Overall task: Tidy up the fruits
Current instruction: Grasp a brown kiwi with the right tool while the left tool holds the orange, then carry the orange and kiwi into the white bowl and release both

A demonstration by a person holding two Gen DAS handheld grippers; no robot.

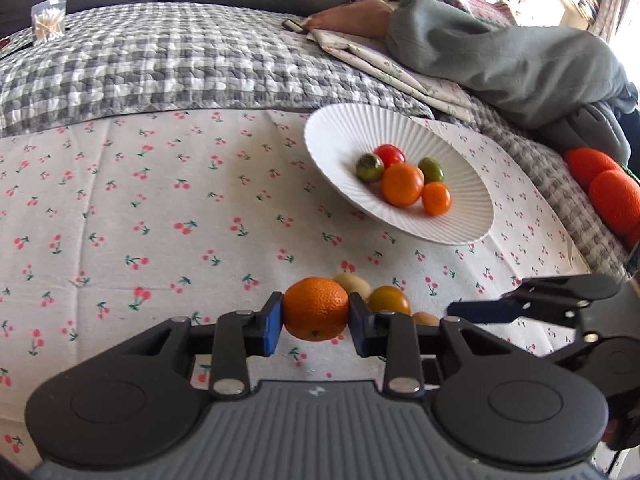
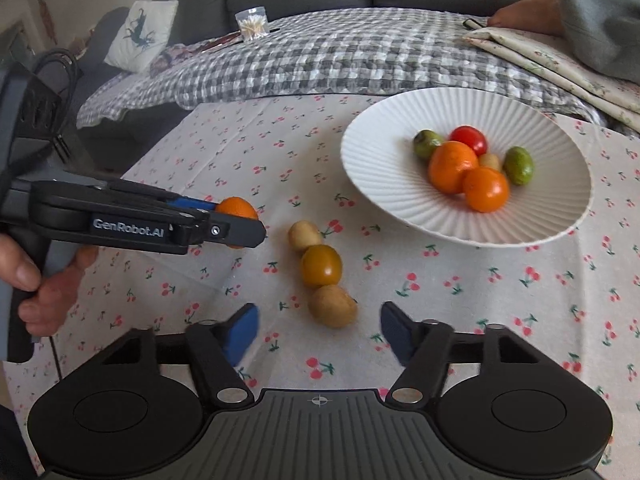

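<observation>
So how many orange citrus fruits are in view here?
3. One orange is clamped in the left tongs above the cloth. Two more, a larger and a smaller, touch in the white plate. Others could hide behind the pile.

On the cloth (image 2: 200, 152) a plate (image 2: 384, 184) sits to the far right, with fruits (image 2: 460, 168) heaped in its middle. Nearer and left of the plate, three fruits lie in a touching row (image 2: 322, 266) on the cloth. Left of that row an orange (image 1: 316, 308) sits between the left gripper's (image 1: 316, 322) fingers. The right gripper (image 2: 318, 332) is just before the row's near end. A quilt (image 2: 320, 60) lies behind the cloth
</observation>
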